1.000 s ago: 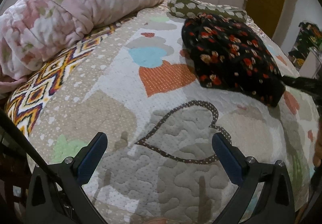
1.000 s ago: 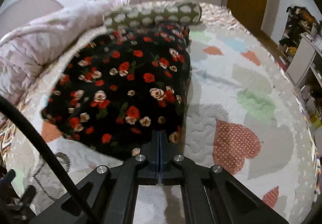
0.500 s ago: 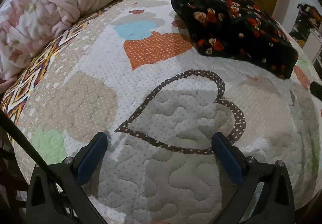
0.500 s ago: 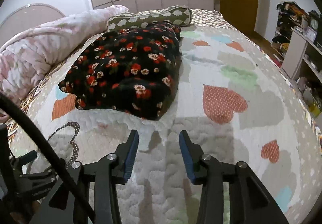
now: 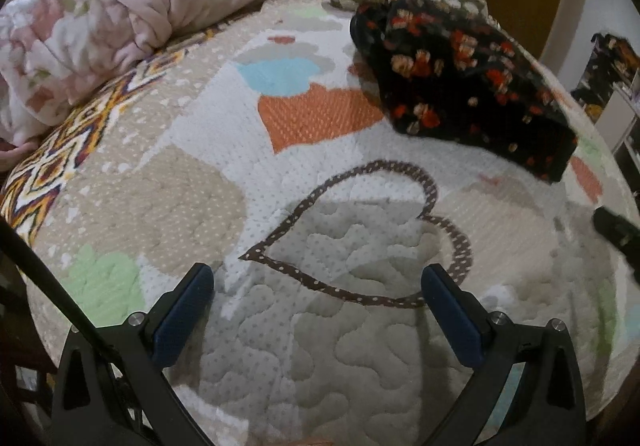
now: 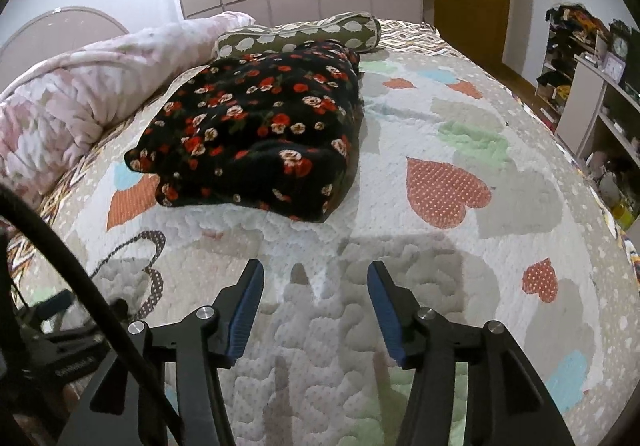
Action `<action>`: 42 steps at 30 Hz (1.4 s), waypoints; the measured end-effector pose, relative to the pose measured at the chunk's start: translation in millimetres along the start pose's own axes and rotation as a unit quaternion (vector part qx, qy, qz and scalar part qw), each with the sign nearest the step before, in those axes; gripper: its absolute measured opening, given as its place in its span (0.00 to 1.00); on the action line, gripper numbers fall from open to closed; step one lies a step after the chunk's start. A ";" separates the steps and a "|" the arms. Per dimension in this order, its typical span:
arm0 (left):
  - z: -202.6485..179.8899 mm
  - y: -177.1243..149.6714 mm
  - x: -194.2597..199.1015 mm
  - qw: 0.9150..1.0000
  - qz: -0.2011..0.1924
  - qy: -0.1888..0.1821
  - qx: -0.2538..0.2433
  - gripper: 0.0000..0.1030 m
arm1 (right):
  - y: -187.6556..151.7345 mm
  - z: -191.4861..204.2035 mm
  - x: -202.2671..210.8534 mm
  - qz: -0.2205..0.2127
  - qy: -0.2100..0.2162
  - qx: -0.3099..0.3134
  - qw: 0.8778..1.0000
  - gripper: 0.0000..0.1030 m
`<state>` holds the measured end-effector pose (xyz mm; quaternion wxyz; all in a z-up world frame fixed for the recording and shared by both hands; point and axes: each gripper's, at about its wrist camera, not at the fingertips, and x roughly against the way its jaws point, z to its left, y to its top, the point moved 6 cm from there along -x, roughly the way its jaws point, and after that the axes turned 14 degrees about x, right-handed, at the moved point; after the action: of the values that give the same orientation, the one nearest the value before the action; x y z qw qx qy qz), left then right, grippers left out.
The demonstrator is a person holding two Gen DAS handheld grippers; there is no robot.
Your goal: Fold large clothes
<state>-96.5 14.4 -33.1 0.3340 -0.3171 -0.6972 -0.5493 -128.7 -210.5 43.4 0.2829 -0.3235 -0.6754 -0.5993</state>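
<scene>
Looks folded: floral garment [image 6: 256,133] sits compact on quilt [image 6: 460,246]. Our left gripper [image 5: 318,310] wide open, right gripper [image 6: 316,310] part-open, both empty. Next, we judge: check edges.

Faint pale lettering runs along the black body of the left gripper [image 6: 60,362] at the lower left of the right wrist view; too small and blurred to read. A clock face [image 6: 621,44] stands on the shelf unit [image 6: 588,105] at the right edge, its numerals too small to make out. No other text, brand, label or number is legible in either view.
</scene>
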 end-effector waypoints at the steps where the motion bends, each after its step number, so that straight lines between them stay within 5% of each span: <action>1: -1.1 1.6 6.4 1.000 -0.008 -0.001 -0.001 1.00 | -0.4 1.3 1.0 -0.001 -0.004 0.005 1.000 0.58; 14: -13.3 4.9 40.7 0.999 -0.047 -0.006 -0.022 1.00 | -4.1 2.3 0.9 0.005 -0.038 0.030 0.999 0.62; 42: -9.3 -3.5 24.2 1.000 -0.001 -0.007 -0.016 1.00 | -9.1 12.7 -2.8 0.015 -0.047 0.050 0.998 0.68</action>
<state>-112.1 6.4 -13.7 0.3235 -0.3251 -0.6912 -0.5585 -134.0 -198.9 34.0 0.2752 -0.3469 -0.7120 -0.5449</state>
